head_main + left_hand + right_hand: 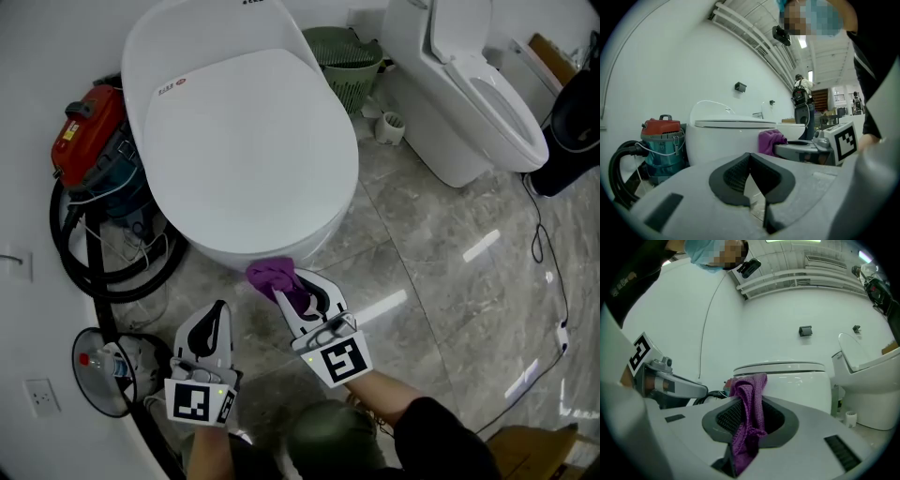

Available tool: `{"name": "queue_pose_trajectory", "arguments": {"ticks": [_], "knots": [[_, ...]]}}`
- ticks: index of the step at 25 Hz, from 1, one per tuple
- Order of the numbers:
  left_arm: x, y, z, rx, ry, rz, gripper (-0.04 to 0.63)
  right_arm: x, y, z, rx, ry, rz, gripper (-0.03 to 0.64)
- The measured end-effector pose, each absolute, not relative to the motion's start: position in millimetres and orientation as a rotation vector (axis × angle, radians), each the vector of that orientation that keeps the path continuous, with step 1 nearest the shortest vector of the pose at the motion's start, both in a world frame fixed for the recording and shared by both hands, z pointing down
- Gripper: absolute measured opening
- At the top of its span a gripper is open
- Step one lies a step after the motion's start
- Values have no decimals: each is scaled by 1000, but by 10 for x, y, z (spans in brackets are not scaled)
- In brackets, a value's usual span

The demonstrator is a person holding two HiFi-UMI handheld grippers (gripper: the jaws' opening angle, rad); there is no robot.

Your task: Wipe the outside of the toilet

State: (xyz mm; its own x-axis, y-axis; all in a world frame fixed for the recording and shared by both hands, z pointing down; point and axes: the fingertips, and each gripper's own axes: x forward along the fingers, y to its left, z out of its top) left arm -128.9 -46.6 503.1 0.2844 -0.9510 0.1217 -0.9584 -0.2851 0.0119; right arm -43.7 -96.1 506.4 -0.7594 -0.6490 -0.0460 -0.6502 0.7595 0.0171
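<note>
A white toilet [244,141] with its lid down fills the upper middle of the head view. Its bowl [722,140] also shows in the left gripper view, and its front [797,380] in the right gripper view. My right gripper [292,281] is shut on a purple cloth [272,275], whose free end lies against the lower front of the bowl. The cloth [749,420] hangs down between the jaws. My left gripper [221,307] hovers just left of the right one, below the bowl, shut with nothing in it, its tips [750,157] pointing at the bowl.
A red and teal vacuum [98,155] with a black hose [103,272] stands left of the toilet. A second toilet [469,84] with its lid up is at the upper right, with a green basket [347,61] between the two. A black cable [544,253] runs over the grey tile floor.
</note>
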Motion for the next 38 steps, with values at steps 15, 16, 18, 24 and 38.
{"name": "queue_pose_trajectory", "arguments": {"ticks": [15, 16, 18, 24, 38], "knots": [[-1214, -460, 5096, 2470, -1770, 138, 2, 772, -1858, 5132, -1454, 2748, 107, 83], [-1225, -454, 5091, 2469, -1772, 140, 2, 817, -1918, 5132, -1474, 2736, 101, 83], [-1235, -442, 5080, 2470, -1778, 143, 2, 914, -2078, 5129, -1528, 2710, 89, 82], [-1194, -425, 5077, 2479, -1773, 156, 2, 1318, -2750, 5311, -1800, 2607, -40, 81], [-1131, -477, 5067, 2521, -1731, 124, 2, 667, -1223, 5514, -1493, 2811, 78, 81]]}}
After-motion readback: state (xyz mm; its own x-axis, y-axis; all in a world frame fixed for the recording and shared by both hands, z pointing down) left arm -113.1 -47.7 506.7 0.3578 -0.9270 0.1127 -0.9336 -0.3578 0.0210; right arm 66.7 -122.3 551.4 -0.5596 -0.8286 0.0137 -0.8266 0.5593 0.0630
